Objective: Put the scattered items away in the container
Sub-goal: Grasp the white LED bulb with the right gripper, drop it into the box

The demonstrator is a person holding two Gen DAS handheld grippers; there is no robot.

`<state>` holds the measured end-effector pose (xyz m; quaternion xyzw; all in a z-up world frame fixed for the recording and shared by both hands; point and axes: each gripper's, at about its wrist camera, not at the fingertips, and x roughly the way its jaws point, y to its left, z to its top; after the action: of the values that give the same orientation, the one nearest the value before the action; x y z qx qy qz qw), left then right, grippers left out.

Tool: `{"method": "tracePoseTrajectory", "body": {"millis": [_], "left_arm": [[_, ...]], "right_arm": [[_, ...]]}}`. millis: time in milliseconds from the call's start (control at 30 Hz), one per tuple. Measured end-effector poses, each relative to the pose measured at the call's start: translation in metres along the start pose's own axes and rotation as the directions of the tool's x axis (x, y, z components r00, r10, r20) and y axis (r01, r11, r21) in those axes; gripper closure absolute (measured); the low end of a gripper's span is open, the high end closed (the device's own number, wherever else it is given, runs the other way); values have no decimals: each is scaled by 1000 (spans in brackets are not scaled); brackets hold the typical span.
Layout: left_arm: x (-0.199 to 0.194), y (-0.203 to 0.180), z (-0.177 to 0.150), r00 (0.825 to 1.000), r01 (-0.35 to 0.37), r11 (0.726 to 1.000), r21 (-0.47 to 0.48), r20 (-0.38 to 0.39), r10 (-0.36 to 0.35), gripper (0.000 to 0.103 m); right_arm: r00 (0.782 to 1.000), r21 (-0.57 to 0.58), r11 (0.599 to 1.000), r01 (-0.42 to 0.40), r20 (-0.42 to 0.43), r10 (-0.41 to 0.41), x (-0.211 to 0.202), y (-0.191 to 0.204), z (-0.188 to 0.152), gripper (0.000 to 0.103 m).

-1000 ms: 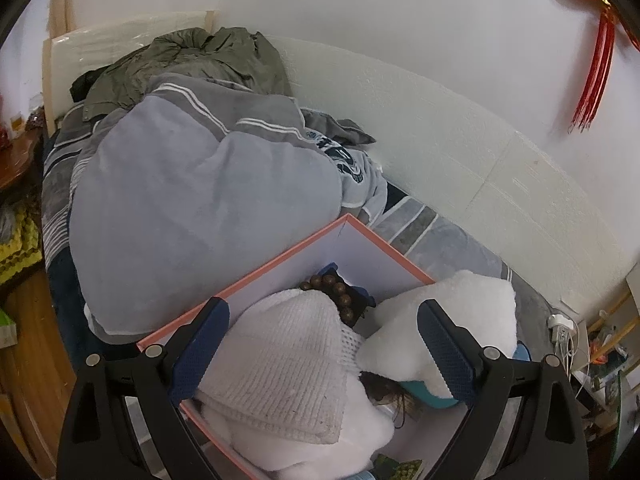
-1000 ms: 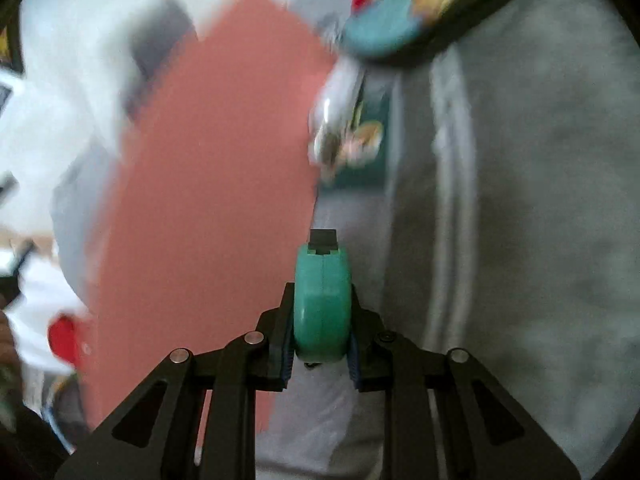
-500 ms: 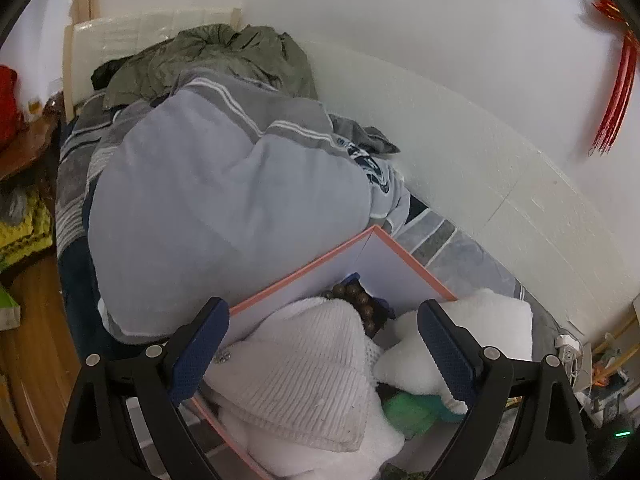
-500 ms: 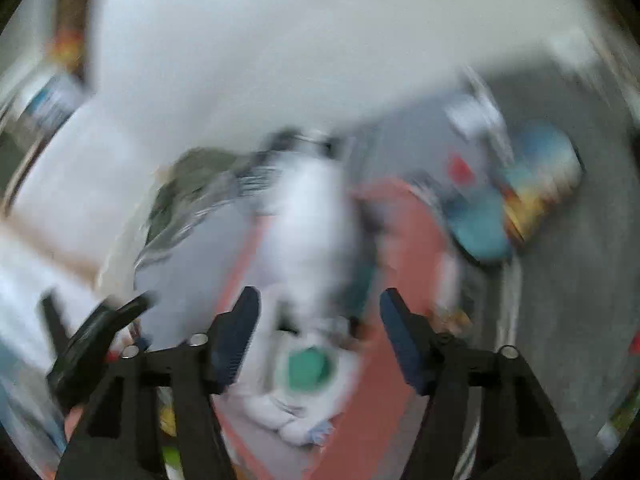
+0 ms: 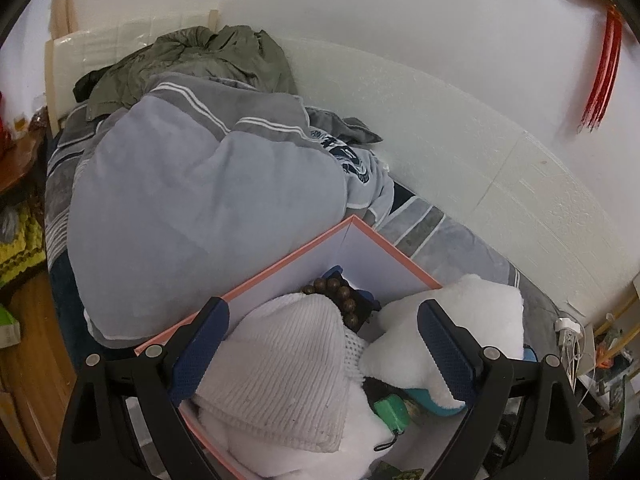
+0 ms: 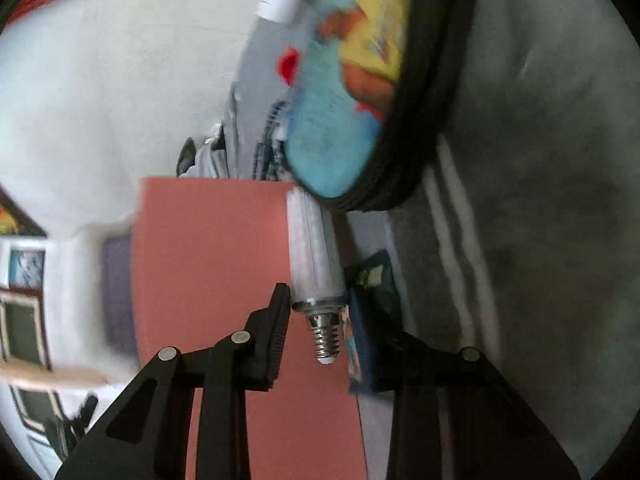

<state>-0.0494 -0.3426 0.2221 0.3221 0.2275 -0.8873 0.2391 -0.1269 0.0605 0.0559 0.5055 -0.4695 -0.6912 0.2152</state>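
A pink box (image 5: 288, 258) with white inner walls lies on the bed. It holds a white knit hat (image 5: 288, 364), a white plush (image 5: 452, 320), brown wooden beads (image 5: 340, 296) and a green tape measure (image 5: 390, 408). My left gripper (image 5: 320, 348) is open and empty above the box. My right gripper (image 6: 320, 316) is open, its fingers on either side of a clear LED bulb (image 6: 314, 252) with a screw base, lying by the box's pink outer wall (image 6: 212, 272). The frame does not show the pads touching the bulb. A blue and yellow zip pouch (image 6: 360, 80) lies just beyond it.
A grey striped duvet (image 5: 192, 184) and an olive jacket (image 5: 188, 60) are heaped behind the box. A white wall (image 5: 440, 60) runs along the bed's far side. A dark green card packet (image 6: 378, 276) lies on the grey bedding beside the bulb.
My right gripper let go of the green tape measure over the box, where it now lies, and swung down around the bulb. My left gripper stayed open above the box.
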Motion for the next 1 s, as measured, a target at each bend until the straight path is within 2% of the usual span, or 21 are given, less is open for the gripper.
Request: {"method": "tracePoseTrajectory", "body": {"millis": [67,133,167,233,300,333,367,400,433,500,567,600,667,733,767,800,833,867,900,967,1000], "left_arm": [[-1,0,0,1000,-1,1000,-1,5,1,7],[-5,2,1,1000,-3,1000,-4,20,4,7],[-6,2,1,1000,-6,1000,-8,26,6,7],[-7,6,2,999,-11,1000,-18,34,12,7],[-7,15,4,999,-22,999,-36,33,23,7],[-7,20,4,999,-27,998,-50,28,28,7],[-7,24,5,999,-22,998,-61,22,23,7],[-9,27,5,1000,-6,998,-68,20,7,7],[-10,26,4,1000,9,998,-67,22,-8,7],[-18,15,1,998,45,999,-30,43,-43,7],[-25,-5,-5,995,82,996,35,57,-84,7],[-28,-23,-13,991,114,990,83,55,-119,7],[-28,-50,-27,985,167,976,142,28,-173,7],[-25,-86,-51,967,256,945,205,-46,-252,7],[-23,-103,-64,951,307,924,227,-94,-293,7],[-20,-124,-81,931,361,898,251,-153,-332,7],[-18,-143,-97,913,401,874,277,-203,-355,7],[-17,-168,-120,885,454,834,314,-271,-380,7],[-16,-186,-137,865,488,805,337,-314,-392,7],[-15,-228,-177,817,557,735,386,-411,-404,7],[-16,-246,-193,804,576,710,406,-439,-401,7]], "right_arm": [[993,-66,992,-104,56,108,-40,26,-12,74],[979,-160,974,-164,94,180,-72,60,-28,74],[969,-245,949,-197,98,226,-87,90,-43,74],[966,-359,908,-216,54,251,-90,136,-65,74],[979,-455,868,-198,-53,196,-68,181,-88,70],[985,-491,855,-167,-108,131,-52,188,-98,35],[989,-514,852,-99,-149,25,-39,192,-104,0],[990,-517,855,-47,-136,-28,-39,189,-109,4],[992,-520,853,-30,-123,-40,-47,185,-116,4],[992,-563,825,-40,-121,-35,-74,172,-126,5],[995,-608,792,62,-30,-100,-105,145,-133,5],[990,-616,779,117,12,-139,-123,129,-140,5],[977,-596,779,194,49,-207,-149,94,-145,4],[959,-572,777,262,62,-278,-172,56,-153,4],[941,-574,757,312,79,-328,-178,40,-161,4],[908,-576,720,387,102,-407,-181,24,-162,4],[852,-577,663,477,118,-511,-182,7,-165,4],[777,-589,588,555,115,-618,-178,-9,-169,4],[732,-610,540,580,101,-674,-184,-17,-171,4],[697,-640,493,589,94,-711,-186,-37,-167,3],[667,-643,464,609,99,-738,-189,-46,-165,1]]}}
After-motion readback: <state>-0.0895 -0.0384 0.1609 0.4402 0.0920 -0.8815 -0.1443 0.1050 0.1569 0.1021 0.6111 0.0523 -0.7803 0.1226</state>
